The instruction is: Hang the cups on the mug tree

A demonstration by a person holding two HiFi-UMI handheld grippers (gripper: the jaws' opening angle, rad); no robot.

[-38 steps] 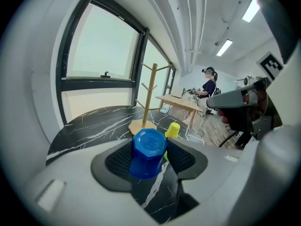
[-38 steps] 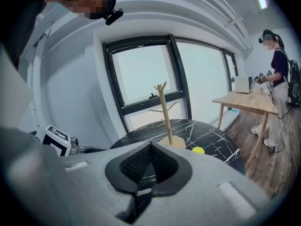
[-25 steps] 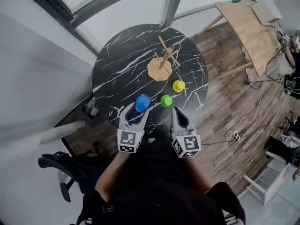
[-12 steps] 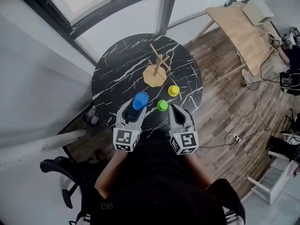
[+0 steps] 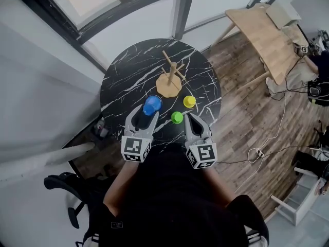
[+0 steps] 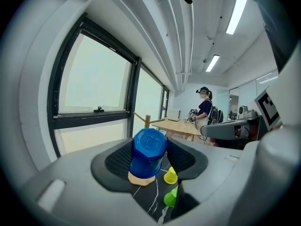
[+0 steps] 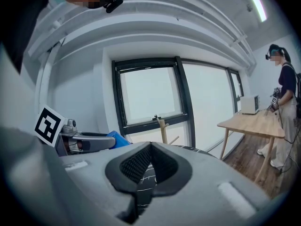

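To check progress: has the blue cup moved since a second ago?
Yes. In the left gripper, the blue cup was level with the green cup; now it is farther forward, nearer the mug tree.

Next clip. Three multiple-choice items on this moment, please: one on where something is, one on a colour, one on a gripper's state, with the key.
1. Where is the yellow cup?
A. standing on the table near the mug tree
B. hanging on a peg
C. on the floor

2. What colour is the cup between the jaws of the left gripper?
A. green
B. yellow
C. blue

3. How does the right gripper stand?
A. wide open
B. shut, nothing in it
C. shut on a cup

Key:
1 A: the head view shows it on the marble top beside the tree's base.
2 C: the left gripper view shows the blue cup between the pads.
3 B: in the right gripper view the pads meet, with nothing between them.
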